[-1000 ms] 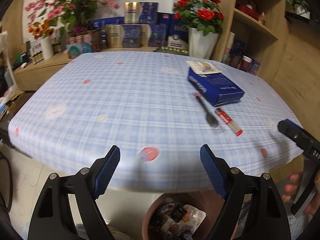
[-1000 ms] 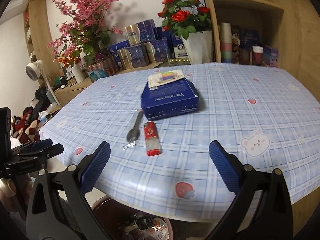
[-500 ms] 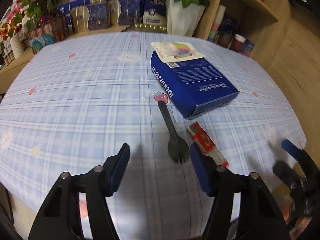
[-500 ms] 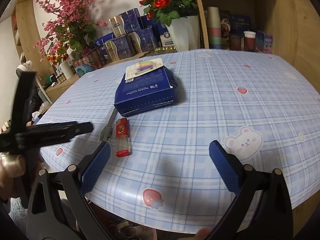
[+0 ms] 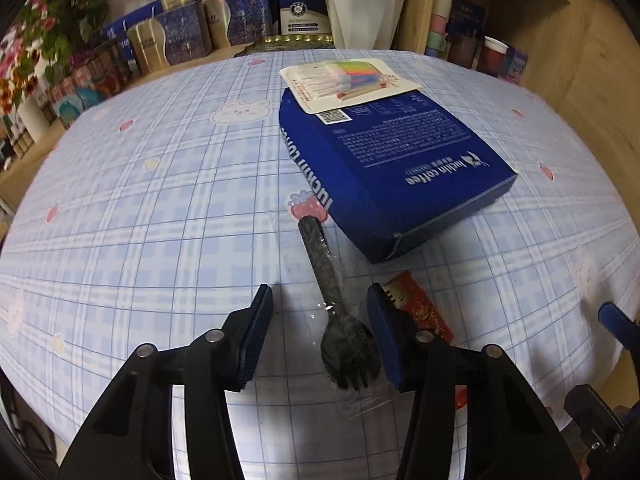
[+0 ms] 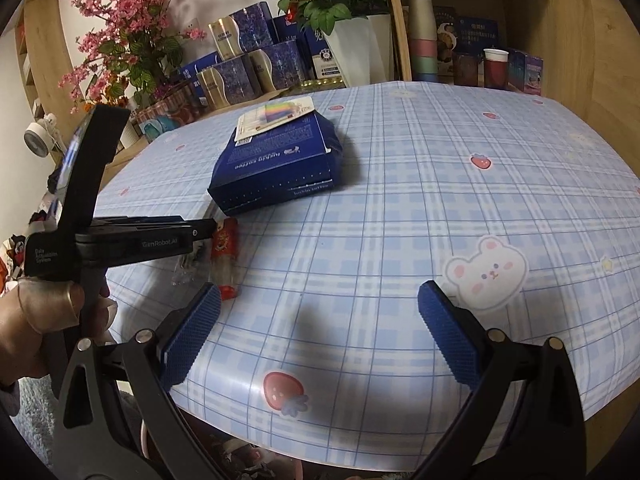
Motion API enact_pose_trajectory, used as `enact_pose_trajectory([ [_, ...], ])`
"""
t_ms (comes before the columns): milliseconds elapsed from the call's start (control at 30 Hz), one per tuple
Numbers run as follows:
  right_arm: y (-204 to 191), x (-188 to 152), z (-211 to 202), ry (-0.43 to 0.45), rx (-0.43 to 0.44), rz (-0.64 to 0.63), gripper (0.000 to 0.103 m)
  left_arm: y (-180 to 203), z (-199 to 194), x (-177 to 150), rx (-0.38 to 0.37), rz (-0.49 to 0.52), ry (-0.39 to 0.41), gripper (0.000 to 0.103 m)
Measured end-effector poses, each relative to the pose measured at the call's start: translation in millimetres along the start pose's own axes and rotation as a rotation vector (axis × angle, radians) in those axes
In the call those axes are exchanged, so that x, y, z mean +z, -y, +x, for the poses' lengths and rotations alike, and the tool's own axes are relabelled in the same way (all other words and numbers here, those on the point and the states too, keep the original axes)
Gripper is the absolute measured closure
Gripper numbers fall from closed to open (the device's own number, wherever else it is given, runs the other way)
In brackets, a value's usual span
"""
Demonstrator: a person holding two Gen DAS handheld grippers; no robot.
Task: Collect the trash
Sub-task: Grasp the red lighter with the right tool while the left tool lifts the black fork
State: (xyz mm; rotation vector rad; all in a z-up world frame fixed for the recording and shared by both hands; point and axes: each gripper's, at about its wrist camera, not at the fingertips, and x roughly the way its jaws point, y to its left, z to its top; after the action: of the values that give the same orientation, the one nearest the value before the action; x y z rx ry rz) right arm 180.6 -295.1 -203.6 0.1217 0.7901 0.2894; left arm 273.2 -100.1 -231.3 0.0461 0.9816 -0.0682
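A black plastic fork in a clear wrapper [image 5: 336, 304] lies on the blue checked tablecloth [image 5: 160, 208]. My left gripper [image 5: 320, 334] is open, low over the cloth, with the fork's head between its jaws. A red packet [image 5: 424, 312] lies just right of the right jaw; it also shows in the right wrist view [image 6: 225, 252]. A blue coffee box [image 5: 384, 160] with a coloured card [image 5: 348, 80] on top lies beyond. My right gripper [image 6: 320, 336] is open and empty over the table's near edge. The left gripper [image 6: 132, 240] shows side-on there.
A trash bin sits under the table edge, its rim just visible [image 6: 144, 444]. Flower pots [image 6: 356, 52], blue and gold boxes [image 6: 248, 64] and cups on a wooden shelf [image 6: 496, 68] stand behind the table.
My left gripper has moved forward and down from the table edge until its jaws straddle the fork. My right gripper has shifted slightly, still open.
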Motion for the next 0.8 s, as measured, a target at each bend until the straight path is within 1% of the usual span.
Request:
enact_pose_trajectory([
  [33, -1.2, -0.3, 0.4, -0.002, 0.001, -0.006, 0.006, 0.7, -1.3, -1.2, -0.004, 0.003, 0.002, 0.061],
  [100, -3.2, -0.8, 0.8, -0.007, -0.001, -0.016, 0.006, 3.9, -2.8, -2.4, -0.024, 0.020, 0.006, 0.078],
  [200, -8.2, -1.5, 2.4, -0.023, -0.007, -0.044, 0.006, 7.4, -5.9, -4.8, -0.046, 0.043, 0.002, 0.088],
  [300, -13.8, -1.1, 4.6, -0.035, -0.005, -0.072, 0.006, -1.7, -9.8, -9.6, -0.096, 0.019, 0.003, 0.091],
  [467, -28.4, 3.6, 16.7, -0.078, 0.023, -0.122, 0.006, -26.2, -25.2, -18.7, -0.124, -0.051, 0.037, 0.092],
  [567, -42.9, 11.6, 34.2, -0.134, 0.041, -0.148, 0.008, -48.3, -42.8, -24.6, -0.157, -0.119, 0.067, 0.092],
  [633, -52.1, 17.3, 44.0, -0.158, 0.051, -0.164, 0.018, -65.2, -56.6, -30.7, -0.190, -0.180, 0.086, 0.092],
  [733, -66.3, 23.2, 59.1, -0.182, 0.041, -0.193, 0.024, -87.4, -75.5, -43.0, -0.216, -0.253, 0.117, 0.092],
  [800, -74.2, 25.2, 66.9, -0.194, 0.022, -0.210, 0.026, -99.2, -85.2, -50.5, -0.225, -0.284, 0.132, 0.092],
])
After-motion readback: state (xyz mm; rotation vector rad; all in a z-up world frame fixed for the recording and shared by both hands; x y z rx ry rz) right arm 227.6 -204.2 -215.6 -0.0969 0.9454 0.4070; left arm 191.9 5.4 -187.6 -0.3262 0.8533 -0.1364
